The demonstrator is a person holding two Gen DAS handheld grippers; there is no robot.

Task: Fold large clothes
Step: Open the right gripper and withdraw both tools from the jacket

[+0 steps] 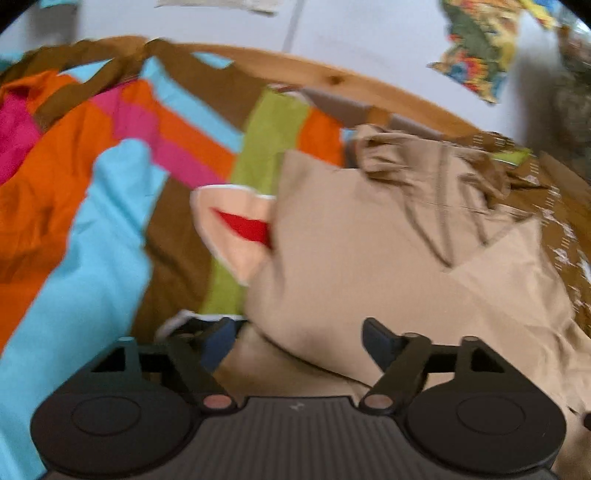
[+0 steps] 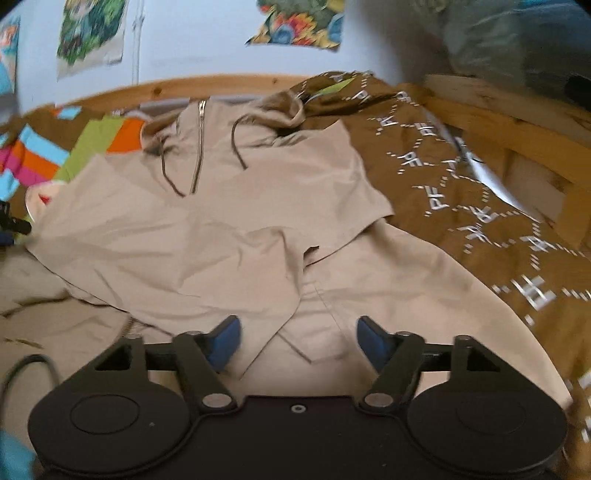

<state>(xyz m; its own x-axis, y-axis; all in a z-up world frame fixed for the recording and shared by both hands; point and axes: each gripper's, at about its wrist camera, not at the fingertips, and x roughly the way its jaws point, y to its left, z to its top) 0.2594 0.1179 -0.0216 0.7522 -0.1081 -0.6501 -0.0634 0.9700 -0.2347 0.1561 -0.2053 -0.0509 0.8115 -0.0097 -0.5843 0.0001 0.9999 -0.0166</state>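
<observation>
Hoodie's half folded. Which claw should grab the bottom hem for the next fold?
Probably right. The right claw is open directly over the folded edge of the hoodie, near its hem. The left claw sits at the hoodie's side, by the striped bedspread.

this is a bedroom in a home. the work surface is a bed [image 2: 491, 122] with a pine frame, knots showing in the wood, its rails running along the far side and the right. the bed is covered with a brightly striped duvet [image 1: 110, 155] in orange, pink, turquoise, green and brown, and beside it a brown cover printed with white letters [image 2: 443, 177]. the wall [image 2: 192, 40] behind is pale, and unframed colourful pictures [image 2: 299, 26] hang on it, one a flower print, another mostly green [image 2: 88, 37]. a beige zip hoodie [image 2: 221, 206] with drawcords lies spread on the bedding, the sort of clothing found in a private room.
</observation>
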